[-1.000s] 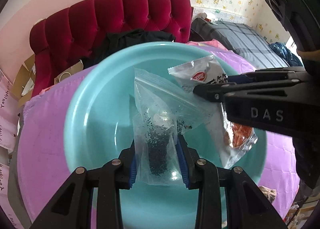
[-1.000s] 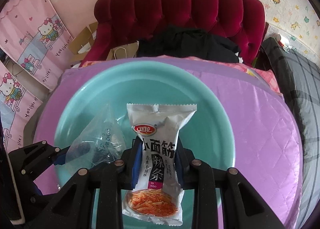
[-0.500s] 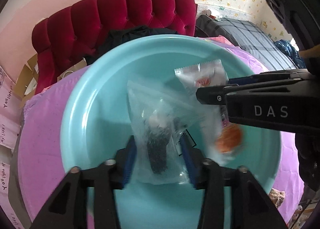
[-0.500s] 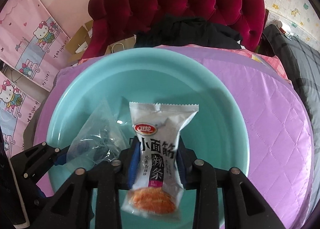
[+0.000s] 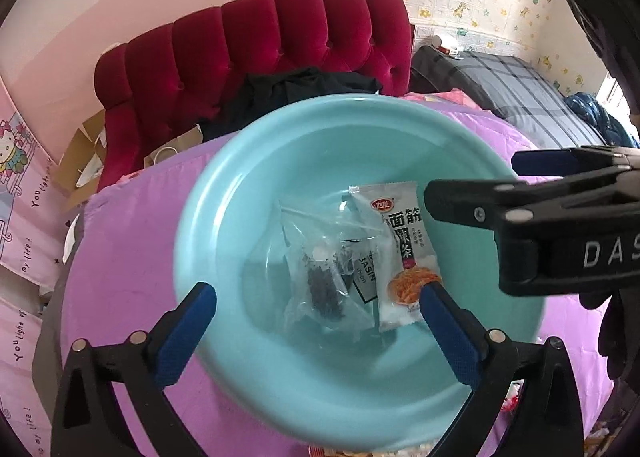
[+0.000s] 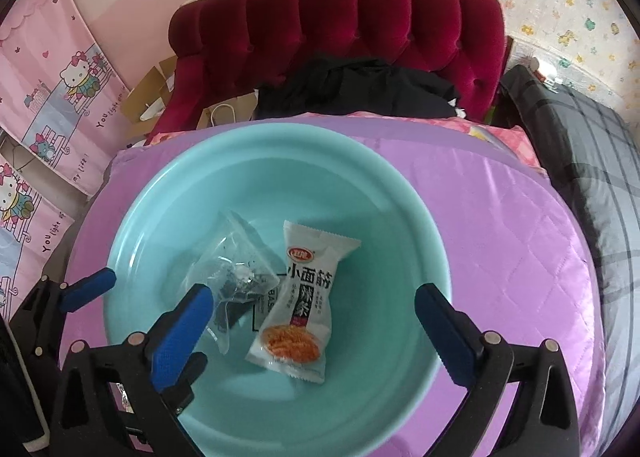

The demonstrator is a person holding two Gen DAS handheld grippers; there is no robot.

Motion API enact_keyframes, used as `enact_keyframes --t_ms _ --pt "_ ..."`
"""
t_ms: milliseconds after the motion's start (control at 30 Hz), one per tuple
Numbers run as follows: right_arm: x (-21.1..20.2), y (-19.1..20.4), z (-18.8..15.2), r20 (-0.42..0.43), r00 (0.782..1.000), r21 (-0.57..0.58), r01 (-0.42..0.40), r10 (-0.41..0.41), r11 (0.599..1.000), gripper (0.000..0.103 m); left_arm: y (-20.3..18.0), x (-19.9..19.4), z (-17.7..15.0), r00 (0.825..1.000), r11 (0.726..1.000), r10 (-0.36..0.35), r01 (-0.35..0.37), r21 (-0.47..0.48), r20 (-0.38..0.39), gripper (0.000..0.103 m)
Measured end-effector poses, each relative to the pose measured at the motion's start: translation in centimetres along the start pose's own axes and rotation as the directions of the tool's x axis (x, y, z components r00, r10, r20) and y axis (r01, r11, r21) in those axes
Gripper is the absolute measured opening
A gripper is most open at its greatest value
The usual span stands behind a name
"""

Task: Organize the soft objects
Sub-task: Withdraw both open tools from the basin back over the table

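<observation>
A teal basin sits on a purple quilted cover. Inside it lie a clear zip bag of dark bits and, to its right, a white snack packet with orange strips pictured on it. My left gripper is open above the basin's near side, empty. My right gripper is open above the basin, empty; it also shows side-on in the left wrist view. Both items rest flat on the basin floor, touching each other.
A red tufted headboard with black clothing stands behind the basin. A grey plaid blanket lies to the right. Pink cartoon posters and cardboard boxes are at the left. The purple cover extends right of the basin.
Both grippers opened and let go: the zip bag and the snack packet dropped into the basin. Both grippers have pulled up and back from it.
</observation>
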State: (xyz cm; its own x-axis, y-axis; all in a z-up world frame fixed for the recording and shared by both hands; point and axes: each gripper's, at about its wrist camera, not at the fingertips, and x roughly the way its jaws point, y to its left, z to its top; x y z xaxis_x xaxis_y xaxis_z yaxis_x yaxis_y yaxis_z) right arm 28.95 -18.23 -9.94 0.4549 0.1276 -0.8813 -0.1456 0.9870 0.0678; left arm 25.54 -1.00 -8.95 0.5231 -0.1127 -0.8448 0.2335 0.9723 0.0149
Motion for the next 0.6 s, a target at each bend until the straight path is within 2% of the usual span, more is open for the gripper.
enact_keyframes --t_ms 600 --pt "-7.1 1.4 -4.3 0.036 0.999 -0.025 0.014 -0.013 1.0 0.103 -0.8 -7.6 -3.3 0.998 1.0 0.026 -0.026 -0.001 0.064 0.103"
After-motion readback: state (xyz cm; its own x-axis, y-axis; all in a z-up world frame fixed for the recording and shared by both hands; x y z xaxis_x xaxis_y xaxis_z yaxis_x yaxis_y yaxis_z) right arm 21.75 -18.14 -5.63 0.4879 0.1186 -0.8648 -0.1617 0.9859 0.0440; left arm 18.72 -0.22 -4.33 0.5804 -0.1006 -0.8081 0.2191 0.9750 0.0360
